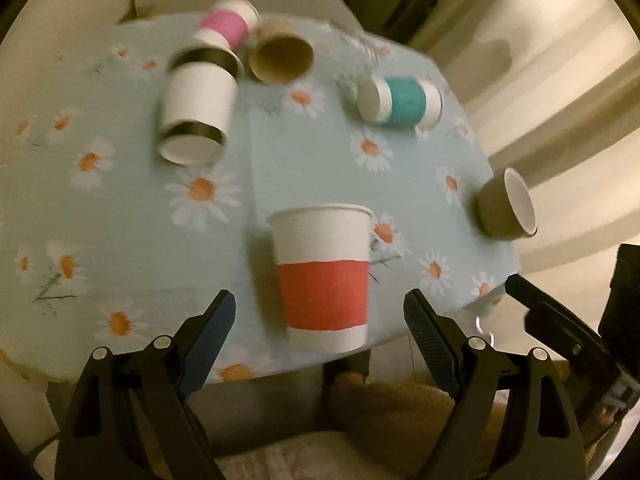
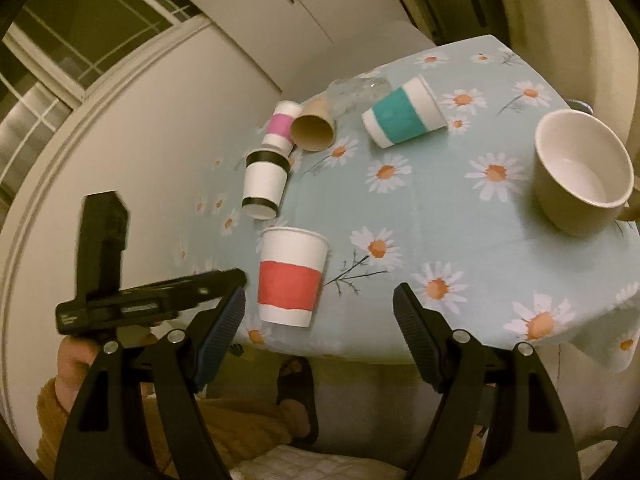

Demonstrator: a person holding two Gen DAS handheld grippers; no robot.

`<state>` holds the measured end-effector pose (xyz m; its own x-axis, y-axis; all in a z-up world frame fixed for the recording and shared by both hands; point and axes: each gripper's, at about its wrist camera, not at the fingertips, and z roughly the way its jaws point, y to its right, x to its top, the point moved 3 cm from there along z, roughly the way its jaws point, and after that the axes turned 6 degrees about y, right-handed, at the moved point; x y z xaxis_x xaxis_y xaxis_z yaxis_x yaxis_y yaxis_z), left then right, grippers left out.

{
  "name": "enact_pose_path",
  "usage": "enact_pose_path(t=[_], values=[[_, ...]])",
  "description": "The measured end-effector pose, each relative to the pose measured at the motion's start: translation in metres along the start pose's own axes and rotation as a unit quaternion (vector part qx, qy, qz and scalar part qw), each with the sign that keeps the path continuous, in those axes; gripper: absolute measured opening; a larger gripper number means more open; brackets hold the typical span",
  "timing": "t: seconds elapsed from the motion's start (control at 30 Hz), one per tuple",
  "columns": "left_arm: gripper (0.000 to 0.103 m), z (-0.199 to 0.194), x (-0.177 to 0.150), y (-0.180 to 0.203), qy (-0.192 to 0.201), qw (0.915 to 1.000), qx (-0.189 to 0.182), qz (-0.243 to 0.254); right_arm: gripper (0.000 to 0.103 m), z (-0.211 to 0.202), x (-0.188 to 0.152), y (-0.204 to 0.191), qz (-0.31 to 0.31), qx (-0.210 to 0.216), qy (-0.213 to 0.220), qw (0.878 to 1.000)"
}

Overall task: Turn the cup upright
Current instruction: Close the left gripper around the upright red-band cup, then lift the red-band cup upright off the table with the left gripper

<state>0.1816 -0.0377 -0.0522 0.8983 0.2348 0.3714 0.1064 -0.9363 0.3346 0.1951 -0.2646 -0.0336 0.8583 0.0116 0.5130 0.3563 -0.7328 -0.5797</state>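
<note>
A white paper cup with a red band (image 1: pixel 323 276) stands upright near the table's front edge; it also shows in the right wrist view (image 2: pixel 290 276). My left gripper (image 1: pixel 320 324) is open and empty, its fingers wide on either side of this cup, just in front of it. My right gripper (image 2: pixel 320 312) is open and empty, off the front edge, a little right of the cup. Other cups lie on their sides: black-banded (image 1: pixel 196 108), pink-banded (image 1: pixel 226 26), brown (image 1: pixel 280 54), teal-banded (image 1: pixel 400 100).
A tan mug (image 2: pixel 580 172) lies tilted at the table's right edge. A clear glass (image 2: pixel 356 94) lies behind the brown cup. The daisy tablecloth (image 2: pixel 440 208) covers a small table. The left gripper's body (image 2: pixel 120 300) shows at left. A slippered foot (image 2: pixel 296 392) is below.
</note>
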Motion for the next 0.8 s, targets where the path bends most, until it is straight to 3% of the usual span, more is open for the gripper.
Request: enact_pose_path(t=[0.4,0.77,0.8], values=[[0.082,0.046,0.013,0.012,-0.042,0.9957,0.082,-0.002,0.076,-0.005,0.004,0.013,0.003,0.005,-0.001,1.0],[0.076,0.064,0.016,0.014,-0.058,0.9936,0.096,0.013,0.076,-0.008,0.005,0.014,0.0,0.011,0.001,1.0],[0.071,0.065,0.016,0.015,-0.058,0.9936,0.096,0.013,0.076,-0.008,0.005,0.014,0.001,0.011,0.001,1.0]])
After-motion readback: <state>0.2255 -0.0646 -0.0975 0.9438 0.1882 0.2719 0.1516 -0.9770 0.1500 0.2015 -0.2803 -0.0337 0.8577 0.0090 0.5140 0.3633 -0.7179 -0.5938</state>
